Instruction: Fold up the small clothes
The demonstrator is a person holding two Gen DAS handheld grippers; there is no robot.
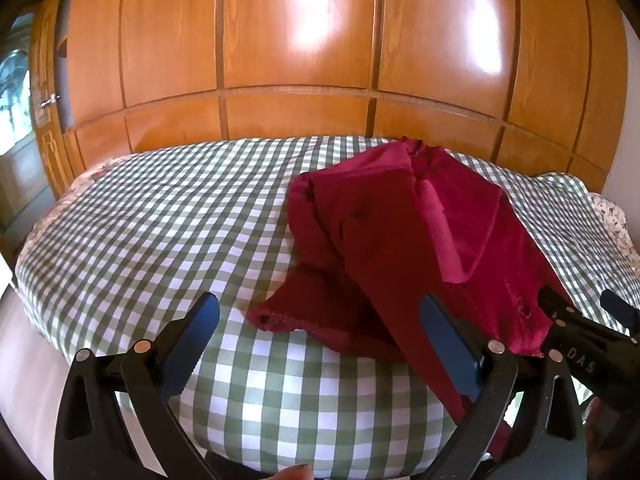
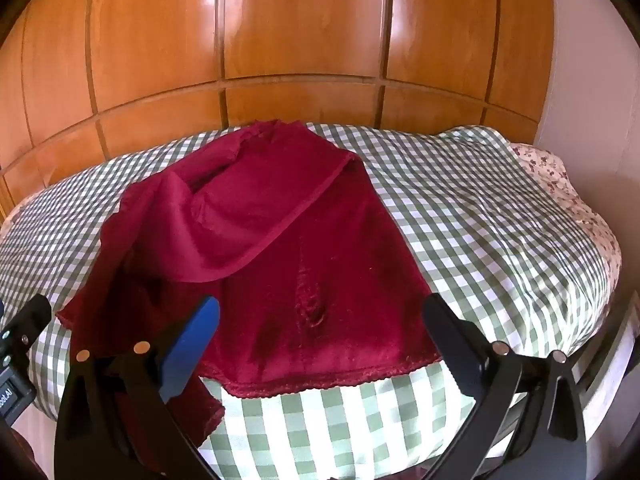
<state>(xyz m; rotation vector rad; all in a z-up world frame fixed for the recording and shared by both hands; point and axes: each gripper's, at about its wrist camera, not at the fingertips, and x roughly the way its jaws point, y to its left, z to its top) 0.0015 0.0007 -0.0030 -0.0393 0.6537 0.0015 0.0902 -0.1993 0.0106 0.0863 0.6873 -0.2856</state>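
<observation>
A dark red velvet garment with lace-trimmed edges lies rumpled on a green-and-white checked bed cover. My left gripper is open just above the cover at the garment's left side; a red strip hangs in front of its right finger. My right gripper is open and empty, its fingers straddling the garment's near hem. A fold of the garment is flipped over its upper left. The right gripper's body shows at the right of the left wrist view.
A glossy wooden wardrobe rises behind the bed. A floral sheet shows at the bed's right edge, by a pale wall. The bed's near edge drops off below both grippers. Part of the left gripper's body shows at the right wrist view's left edge.
</observation>
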